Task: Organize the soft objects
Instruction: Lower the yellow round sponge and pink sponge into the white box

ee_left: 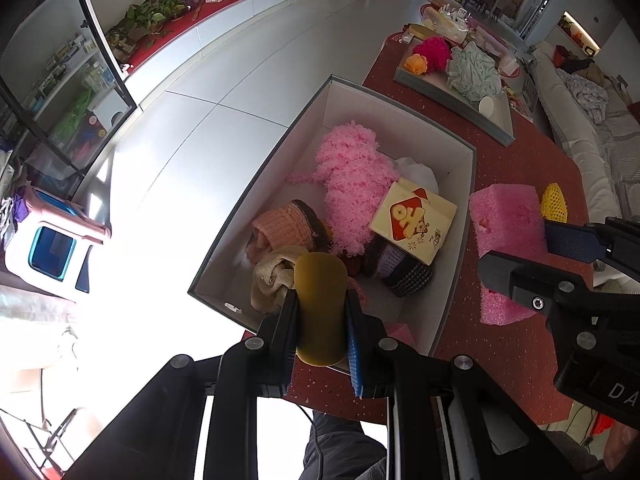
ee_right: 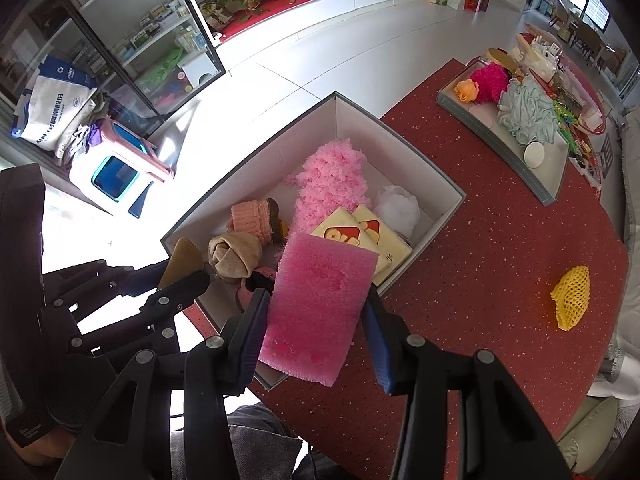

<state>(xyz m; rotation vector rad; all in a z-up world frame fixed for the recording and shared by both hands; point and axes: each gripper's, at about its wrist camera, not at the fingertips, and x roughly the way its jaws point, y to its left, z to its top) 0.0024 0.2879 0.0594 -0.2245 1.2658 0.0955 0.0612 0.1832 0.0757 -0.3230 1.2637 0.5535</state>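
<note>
My left gripper (ee_left: 321, 300) is shut on a mustard-yellow sponge (ee_left: 320, 304) and holds it over the near end of the open white box (ee_left: 260, 184). My right gripper (ee_right: 316, 308) is shut on a pink foam block (ee_right: 320, 304), held above the box's near right corner; the block also shows in the left wrist view (ee_left: 504, 224). In the box lie a fluffy pink item (ee_left: 352, 184), yellow tissue packs (ee_left: 414, 220), knitted pieces (ee_left: 288, 224), a beige cloth (ee_left: 272, 276) and a white puff (ee_right: 398, 206).
The box stands on a red table (ee_right: 500, 240) near its left edge. A yellow foam net (ee_right: 572, 296) lies on the table to the right. A grey tray (ee_right: 500, 148) at the far end holds a mint puff, a magenta puff and an orange flower.
</note>
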